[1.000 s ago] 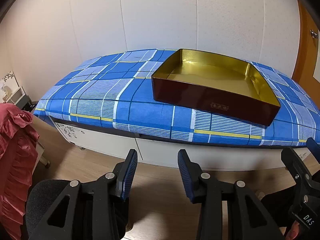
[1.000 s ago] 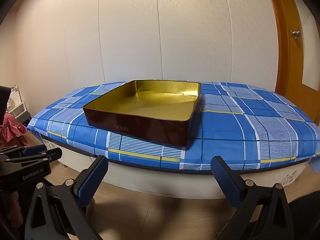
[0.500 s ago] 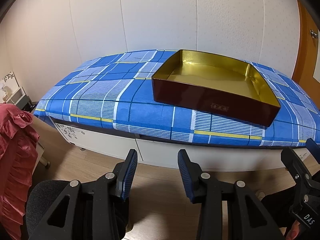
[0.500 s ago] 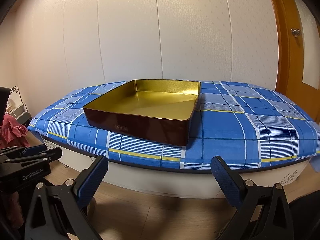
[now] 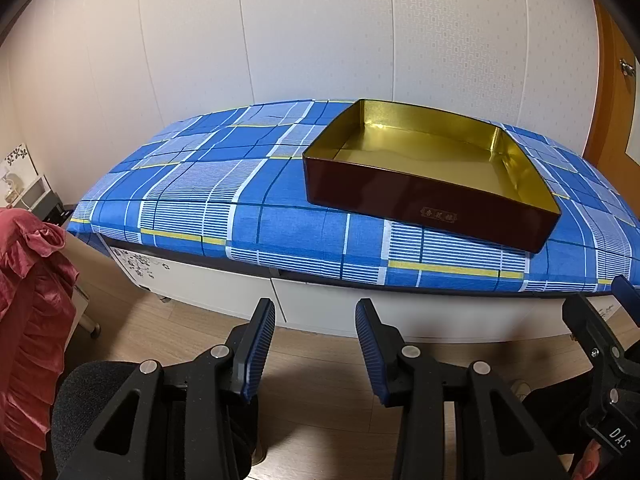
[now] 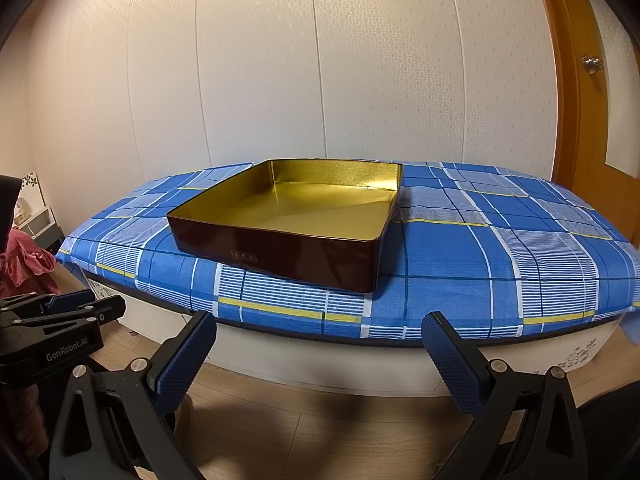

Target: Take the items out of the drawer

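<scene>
One gold-lined tray (image 6: 372, 258) sitting near front edge of blue plaid mattress (image 6: 500, 248); left gripper (image 5: 315, 320) gaping narrowly, right gripper (image 6: 319, 334) gaping wide, both holding nothing over bare wood floor (image 6: 304, 420).

A home bedroom: a low white drawer unit (image 5: 360, 312) under a blue plaid cloth (image 5: 224, 200), wood floor (image 6: 320, 420), orange wooden door (image 6: 580, 120) at two o'clock.

We read "GenRobot.AI" in pale letters on the black body of the left gripper (image 6: 60, 312), seen from the right wrist. We read "DAS" in white on the right gripper (image 5: 618, 436), seen at the left-wrist view's edge. The dark red box (image 6: 280, 248) bears a small gold label, its characters illegible to us.
</scene>
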Demonstrator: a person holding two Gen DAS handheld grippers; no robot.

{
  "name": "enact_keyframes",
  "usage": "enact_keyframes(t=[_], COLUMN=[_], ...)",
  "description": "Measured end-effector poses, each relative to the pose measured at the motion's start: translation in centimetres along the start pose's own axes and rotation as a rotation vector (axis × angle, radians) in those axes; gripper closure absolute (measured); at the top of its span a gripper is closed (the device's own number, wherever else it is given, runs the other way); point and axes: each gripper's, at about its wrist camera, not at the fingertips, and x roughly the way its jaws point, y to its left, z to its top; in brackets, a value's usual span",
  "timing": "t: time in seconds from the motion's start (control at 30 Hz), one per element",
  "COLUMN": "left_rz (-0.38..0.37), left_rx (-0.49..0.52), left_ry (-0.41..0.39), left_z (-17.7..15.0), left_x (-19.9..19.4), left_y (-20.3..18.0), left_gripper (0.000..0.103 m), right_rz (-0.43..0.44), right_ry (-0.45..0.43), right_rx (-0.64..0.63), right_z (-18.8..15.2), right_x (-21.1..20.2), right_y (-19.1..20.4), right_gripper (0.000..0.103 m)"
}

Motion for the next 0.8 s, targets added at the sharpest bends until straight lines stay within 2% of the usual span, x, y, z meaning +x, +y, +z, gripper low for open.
enact_keyframes(t=[0.8], left_rz=[-0.003], left_rx=[0.002], left_ry=[0.006], left_z=[-0.11], left_x=[0.12], left_y=[0.02], left_gripper=[0.061], right_rz=[0.003], right_ry=[0.006], right_rx=[0.006], right_z=[-0.05], right_x=[0.11], right_y=[-0.14], right_gripper=[0.000])
